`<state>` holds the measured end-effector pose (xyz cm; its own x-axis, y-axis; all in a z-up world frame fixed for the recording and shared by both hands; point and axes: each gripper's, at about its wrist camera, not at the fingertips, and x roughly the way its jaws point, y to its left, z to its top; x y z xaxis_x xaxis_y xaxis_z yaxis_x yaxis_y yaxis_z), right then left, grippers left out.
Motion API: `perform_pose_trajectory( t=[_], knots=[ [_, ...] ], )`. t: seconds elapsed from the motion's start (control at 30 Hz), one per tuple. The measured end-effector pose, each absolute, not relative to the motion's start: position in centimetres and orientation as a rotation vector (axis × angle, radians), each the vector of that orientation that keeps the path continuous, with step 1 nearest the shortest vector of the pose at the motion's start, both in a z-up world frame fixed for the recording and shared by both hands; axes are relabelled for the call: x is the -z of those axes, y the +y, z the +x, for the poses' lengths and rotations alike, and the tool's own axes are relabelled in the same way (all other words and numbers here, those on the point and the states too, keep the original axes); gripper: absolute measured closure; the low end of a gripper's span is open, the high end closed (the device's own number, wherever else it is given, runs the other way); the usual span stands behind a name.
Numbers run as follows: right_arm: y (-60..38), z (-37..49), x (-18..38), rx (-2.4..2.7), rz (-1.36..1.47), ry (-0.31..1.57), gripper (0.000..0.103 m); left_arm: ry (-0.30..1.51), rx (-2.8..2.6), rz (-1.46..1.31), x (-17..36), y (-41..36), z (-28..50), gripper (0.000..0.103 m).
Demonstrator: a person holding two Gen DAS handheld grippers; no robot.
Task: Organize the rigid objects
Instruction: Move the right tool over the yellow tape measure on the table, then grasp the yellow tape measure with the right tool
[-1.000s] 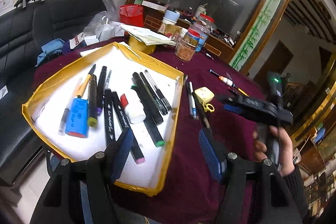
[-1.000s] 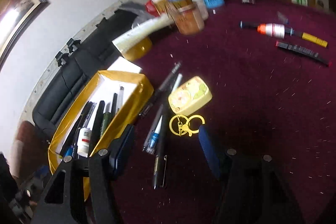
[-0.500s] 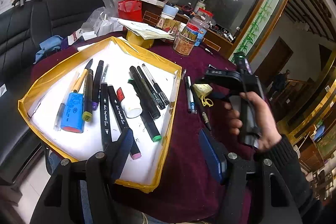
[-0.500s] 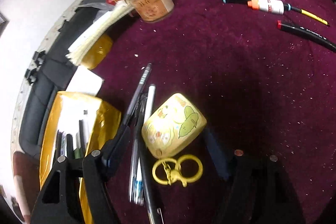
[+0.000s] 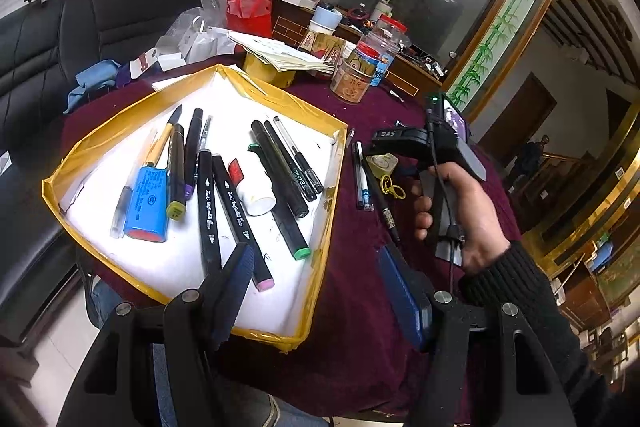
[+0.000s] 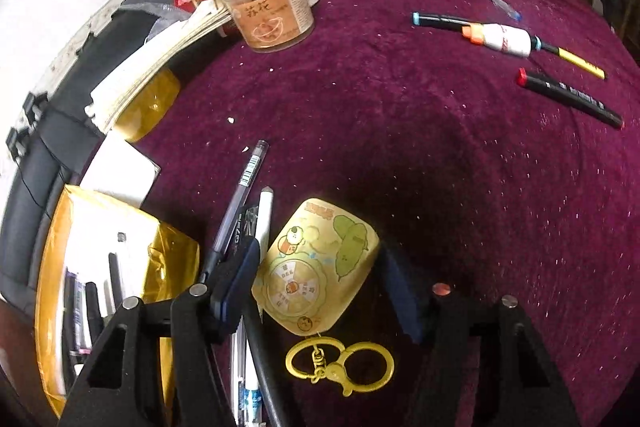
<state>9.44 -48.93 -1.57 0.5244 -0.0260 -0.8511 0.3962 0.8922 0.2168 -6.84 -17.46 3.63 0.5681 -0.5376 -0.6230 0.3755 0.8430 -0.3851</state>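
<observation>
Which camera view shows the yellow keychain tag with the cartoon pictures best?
The right wrist view: the yellow keychain tag lies large and sharp between the right gripper fingers, its print readable. In the left wrist view it is small, partly behind that gripper.

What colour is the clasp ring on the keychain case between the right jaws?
Yellow key ring, clearest in the right wrist view.

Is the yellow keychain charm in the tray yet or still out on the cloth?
Out. The yellow keychain charm lies on the maroon cloth, beside the gold-edged tray, between the right hand-held gripper's fingers.
</observation>
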Motion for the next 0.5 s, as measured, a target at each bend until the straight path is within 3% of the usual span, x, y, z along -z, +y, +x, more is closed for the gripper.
perform_pose_trajectory(
  t=[0.13, 0.23, 0.5],
  knots=[
    [-48.3, 9.4, 1.6, 0.238, 0.341, 0.981, 0.042, 0.803, 0.534, -0.200, -3.7, -17.8, -7.3, 0.035],
    [-49.7, 8.2, 1.3, 0.177, 0.410, 0.932, 0.049, 0.801, 0.528, -0.191, -3.9, -18.2, -7.5, 0.034],
    [-51.4, 2.0, -2.5, 0.064, 0.404, 0.761, 0.050, 0.810, 0.553, -0.150, -3.8, -20.8, -8.0, 0.035]
  ],
)
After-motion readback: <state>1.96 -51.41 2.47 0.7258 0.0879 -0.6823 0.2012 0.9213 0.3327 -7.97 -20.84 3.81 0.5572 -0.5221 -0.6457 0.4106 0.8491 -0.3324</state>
